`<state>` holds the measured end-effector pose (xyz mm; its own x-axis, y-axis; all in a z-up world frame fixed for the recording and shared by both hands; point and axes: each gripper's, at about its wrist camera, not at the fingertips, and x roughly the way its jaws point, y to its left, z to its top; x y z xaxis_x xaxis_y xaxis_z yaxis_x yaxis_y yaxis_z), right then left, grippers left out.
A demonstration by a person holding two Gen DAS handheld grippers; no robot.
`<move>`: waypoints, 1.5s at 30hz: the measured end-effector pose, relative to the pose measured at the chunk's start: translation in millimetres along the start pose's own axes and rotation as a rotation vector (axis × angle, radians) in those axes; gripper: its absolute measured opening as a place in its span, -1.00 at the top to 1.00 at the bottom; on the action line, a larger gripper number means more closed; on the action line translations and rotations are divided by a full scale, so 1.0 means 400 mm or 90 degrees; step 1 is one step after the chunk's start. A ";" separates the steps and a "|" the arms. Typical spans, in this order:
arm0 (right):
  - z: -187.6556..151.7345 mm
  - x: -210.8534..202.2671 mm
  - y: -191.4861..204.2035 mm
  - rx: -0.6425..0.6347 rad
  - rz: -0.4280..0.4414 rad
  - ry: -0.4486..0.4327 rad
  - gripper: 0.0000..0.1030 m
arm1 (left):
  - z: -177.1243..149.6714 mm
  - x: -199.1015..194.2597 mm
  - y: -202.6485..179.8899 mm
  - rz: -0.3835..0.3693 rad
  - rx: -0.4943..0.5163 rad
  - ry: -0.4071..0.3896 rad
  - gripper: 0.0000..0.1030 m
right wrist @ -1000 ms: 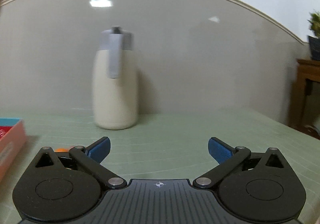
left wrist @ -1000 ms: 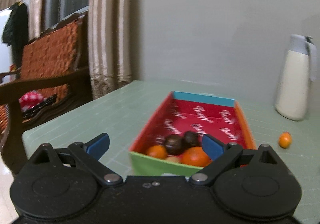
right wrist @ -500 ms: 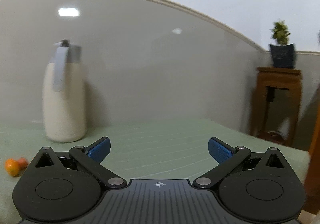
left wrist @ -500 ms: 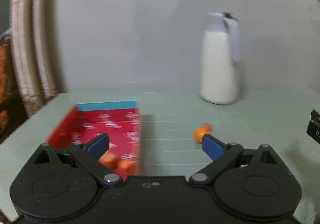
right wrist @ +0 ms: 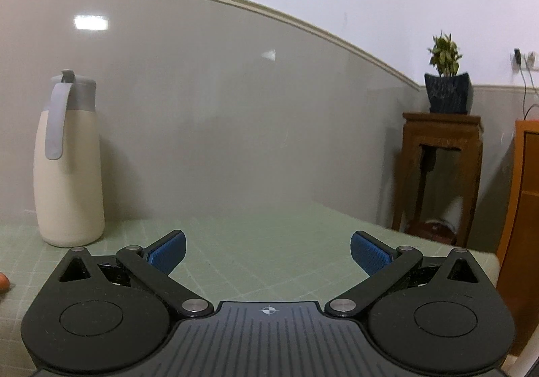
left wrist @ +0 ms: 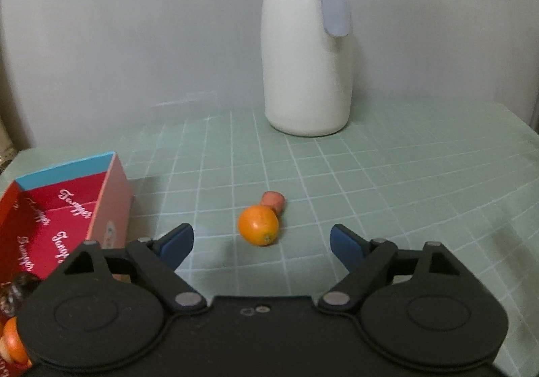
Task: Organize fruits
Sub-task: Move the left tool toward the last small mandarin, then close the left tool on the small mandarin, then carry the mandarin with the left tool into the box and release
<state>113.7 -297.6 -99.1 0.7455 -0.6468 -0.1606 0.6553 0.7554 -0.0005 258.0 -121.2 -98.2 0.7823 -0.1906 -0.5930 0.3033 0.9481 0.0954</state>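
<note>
At frame centre, the small orange (left wrist: 258,225) sits loose on the green surface (left wrist: 387,175) just ahead of the wide-open, empty left tool (left wrist: 261,242); a hasty closure could roll it away.

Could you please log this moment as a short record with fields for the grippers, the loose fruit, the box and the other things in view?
left gripper: open, empty, facing the orange
right gripper: open, empty, no fruit between its fingers
orange: loose on the green gridded table, just ahead of the left fingertips
small reddish fruit: right behind the orange, on the table
red box: to the left, holding dark and orange fruit at its near end
cream jug: upright by the wall
potted plant: on a wooden stand beyond the table
</note>
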 end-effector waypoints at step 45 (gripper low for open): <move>0.005 -0.026 0.053 -0.009 0.098 0.005 -1.00 | 0.016 -0.068 0.057 0.006 -0.025 -0.028 0.55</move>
<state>120.1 -274.9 -95.6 0.8358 -0.5231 -0.1669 0.5320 0.8467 0.0107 247.2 -95.8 -74.9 0.8091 -0.1913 -0.5557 0.2741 0.9592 0.0688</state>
